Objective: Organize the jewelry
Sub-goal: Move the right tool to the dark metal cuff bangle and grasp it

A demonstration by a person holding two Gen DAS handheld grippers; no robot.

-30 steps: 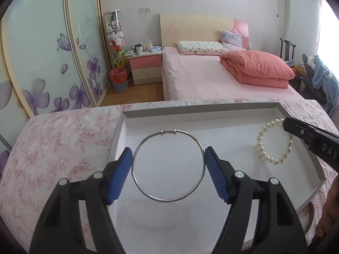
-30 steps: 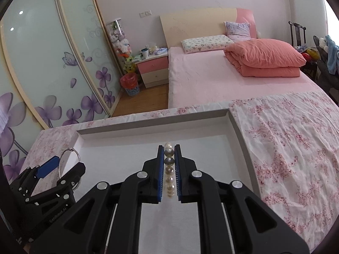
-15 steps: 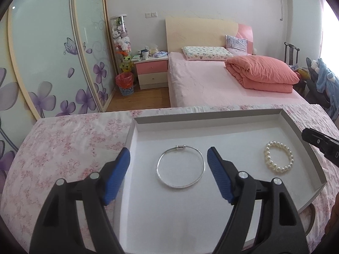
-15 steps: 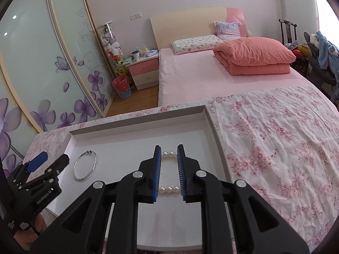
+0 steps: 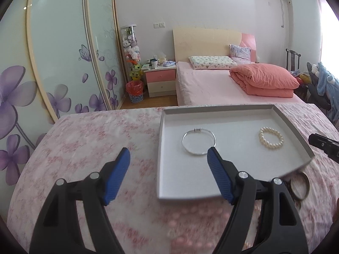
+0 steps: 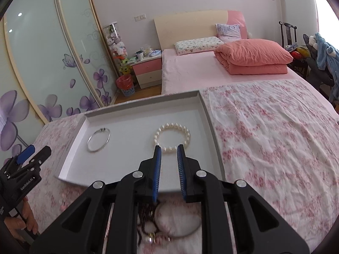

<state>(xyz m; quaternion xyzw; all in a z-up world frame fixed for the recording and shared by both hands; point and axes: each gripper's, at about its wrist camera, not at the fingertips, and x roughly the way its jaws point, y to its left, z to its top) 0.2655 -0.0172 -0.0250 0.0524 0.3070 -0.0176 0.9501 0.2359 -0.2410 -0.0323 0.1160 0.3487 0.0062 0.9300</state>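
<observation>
Both bracelets now lie loose on the floor of the grey tray [image 5: 296, 131], where a second ago each was between a pair of fingers: the silver bangle [image 5: 198, 141] sits toward the tray's left wall and the pearl bracelet [image 5: 271, 140] toward its right wall, well apart from each other. The left gripper [image 5: 168, 158] has drawn back off the tray's near left corner, its blue fingers [image 5: 218, 175] spread wide with nothing between them; the right gripper [image 6: 169, 148] has also pulled back over the tray's near rim, its fingers [image 6: 157, 169] only narrowly parted and empty, the pearl bracelet just beyond their tips. I judge that two pieces are placed and the next pick-up is due (more jewelry waits outside the tray: a dark ring-shaped bangle [image 5: 299, 187] just past its near right corner, and what looks like a beaded piece with a pearl pendant [image 6: 149, 236] on the cloth below the near rim, blurred and partly hidden under the right gripper). The tray's raised walls are the edges to clear when coming back in. The floral tabletop [image 5: 101, 139] left of the tray is bare, as is the cloth to its right, and the tray floor between the two bracelets and along its near side has room for more.
</observation>
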